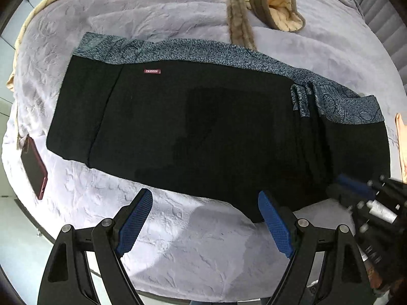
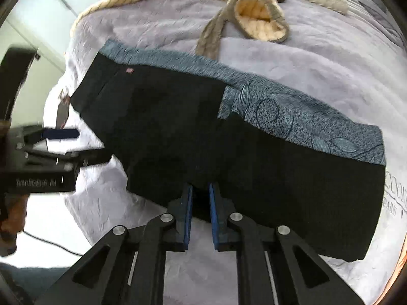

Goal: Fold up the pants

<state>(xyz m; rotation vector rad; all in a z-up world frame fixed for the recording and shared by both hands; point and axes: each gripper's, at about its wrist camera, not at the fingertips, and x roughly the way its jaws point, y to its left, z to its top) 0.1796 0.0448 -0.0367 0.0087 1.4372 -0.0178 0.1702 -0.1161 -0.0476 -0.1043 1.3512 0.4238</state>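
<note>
Left wrist view: your left gripper hangs with its jaws spread wide, holding nothing, above bare bedcover just short of the near edge of the pants.

Pants: black, with a blue-grey patterned panel along the far edge. They lie flat and lengthwise across the lavender bedcover. A small red label sits near the far edge towards the left end. At the right end some folds of patterned cloth bunch into the black.

Phone: dark red, lying on the bedcover, left of the pants and apart from them.

Slipper: brown with a cream lining, beyond the pants on the far side, beside a brown strip of cloth that reaches the patterned panel.

Striped cream blanket: bunched along the far left rim of the bed.

Right wrist view: your right gripper has its blue pads drawn close together, a narrow gap left between them, at the near edge of the pants. You cannot tell from here whether cloth is pinched between them. Your left gripper shows blurred at the left, over the bedcover beside the pants' end.
</note>
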